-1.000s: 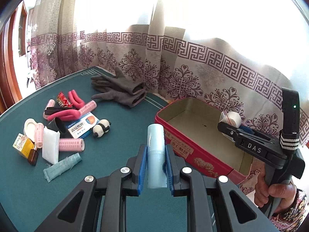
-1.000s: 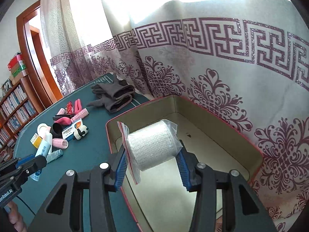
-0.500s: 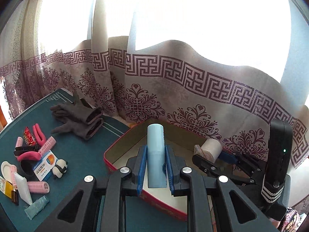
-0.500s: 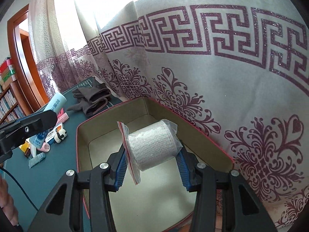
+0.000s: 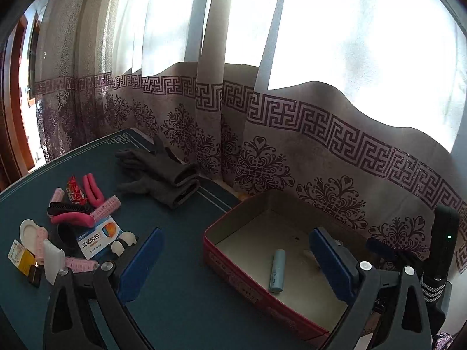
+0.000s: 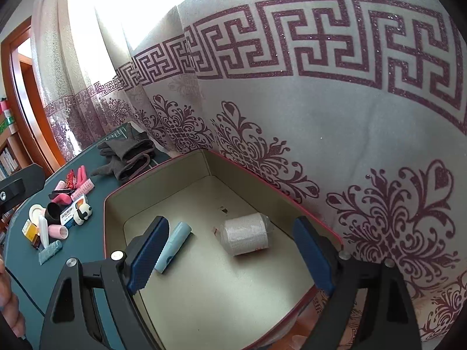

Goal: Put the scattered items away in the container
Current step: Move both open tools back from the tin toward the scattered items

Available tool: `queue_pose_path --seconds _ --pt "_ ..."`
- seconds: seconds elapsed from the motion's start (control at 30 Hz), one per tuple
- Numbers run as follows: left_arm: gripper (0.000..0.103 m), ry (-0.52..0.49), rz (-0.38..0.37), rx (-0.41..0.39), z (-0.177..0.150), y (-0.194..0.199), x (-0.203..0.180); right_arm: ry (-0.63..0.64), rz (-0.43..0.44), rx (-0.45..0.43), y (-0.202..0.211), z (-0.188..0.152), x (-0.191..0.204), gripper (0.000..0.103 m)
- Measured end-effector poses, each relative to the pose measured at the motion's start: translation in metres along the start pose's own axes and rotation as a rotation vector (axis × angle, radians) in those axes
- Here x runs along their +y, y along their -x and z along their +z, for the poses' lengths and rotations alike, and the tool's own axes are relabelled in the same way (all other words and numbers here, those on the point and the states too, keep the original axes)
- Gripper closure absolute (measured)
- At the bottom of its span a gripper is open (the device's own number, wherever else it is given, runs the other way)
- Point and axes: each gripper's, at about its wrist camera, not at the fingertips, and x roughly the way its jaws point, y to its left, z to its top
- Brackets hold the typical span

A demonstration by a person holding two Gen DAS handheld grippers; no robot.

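The red tin (image 5: 233, 271) with a cream inside stands on the green table by the curtain. A light blue tube (image 5: 277, 269) lies flat on its floor, below my left gripper (image 5: 236, 265), whose jaws are opening wide with nothing between them. In the right wrist view the same blue tube (image 6: 173, 246) lies beside a white bandage roll in a clear bag (image 6: 245, 233) on the tin floor (image 6: 219, 291). My right gripper (image 6: 230, 258) hangs over them, jaws opening, pads off the roll.
Scattered items lie at the table's left: a medicine box (image 5: 97, 237), pink rollers (image 5: 80, 264), a panda figure (image 5: 124, 240), a black comb (image 5: 70, 208). Grey gloves (image 5: 163, 178) lie at the back. A patterned curtain (image 6: 321, 116) hangs close behind the tin.
Both grippers have opened. The blue tube has dropped from the left gripper and the bagged roll from the right; both now lie in the tin.
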Motion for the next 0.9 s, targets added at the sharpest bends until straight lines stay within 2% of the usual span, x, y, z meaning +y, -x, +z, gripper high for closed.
queue_pose_path --seconds 0.33,0.53,0.67,0.9 --pt "0.001 0.052 0.077 0.056 -0.017 -0.004 0.026 -0.017 0.009 0.014 -0.002 -0.002 0.008 0.011" --pt "0.001 0.074 0.116 0.075 -0.026 -0.003 0.042 -0.003 0.019 0.009 0.001 -0.004 0.021 0.007" --pt "0.001 0.095 0.131 0.078 -0.031 0.001 0.052 0.009 0.029 0.0 0.003 -0.004 0.032 0.003" --pt "0.001 0.149 0.18 0.072 -0.043 0.013 0.084 0.038 0.058 -0.017 0.009 -0.003 0.056 0.002"
